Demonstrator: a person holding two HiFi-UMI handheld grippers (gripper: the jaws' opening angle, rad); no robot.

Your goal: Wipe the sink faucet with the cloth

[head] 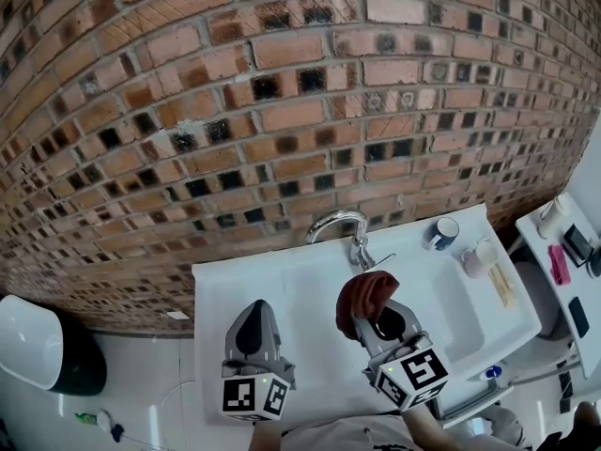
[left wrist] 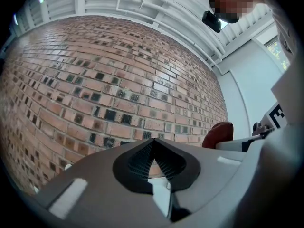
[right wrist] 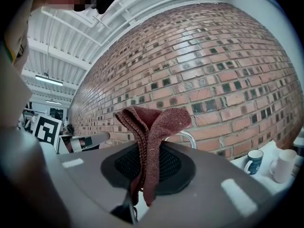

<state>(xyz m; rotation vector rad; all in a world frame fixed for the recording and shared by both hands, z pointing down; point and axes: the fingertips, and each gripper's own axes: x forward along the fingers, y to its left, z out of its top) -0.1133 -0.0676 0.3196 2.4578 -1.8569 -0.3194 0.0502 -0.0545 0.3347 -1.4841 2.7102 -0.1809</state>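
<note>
A chrome faucet (head: 338, 222) curves over the white sink (head: 282, 289) below a brick wall. My right gripper (head: 368, 318) is shut on a dark red cloth (head: 365, 292), held just in front of and below the faucet's handle (head: 362, 252). In the right gripper view the cloth (right wrist: 153, 127) stands up between the jaws of the right gripper (right wrist: 148, 144), and the faucet arc (right wrist: 188, 135) shows just behind it. My left gripper (head: 255, 310) hovers over the sink's left part, shut and holding nothing. The left gripper (left wrist: 152, 144) faces the wall, with the cloth (left wrist: 219, 133) at its right.
A blue mug (head: 443, 233) and a white mug (head: 479, 256) stand on the sink's right ledge, beside a pale strip (head: 502, 285). A side shelf (head: 554, 242) with small items is at far right. A black bin with a white lid (head: 38, 346) stands on the floor at left.
</note>
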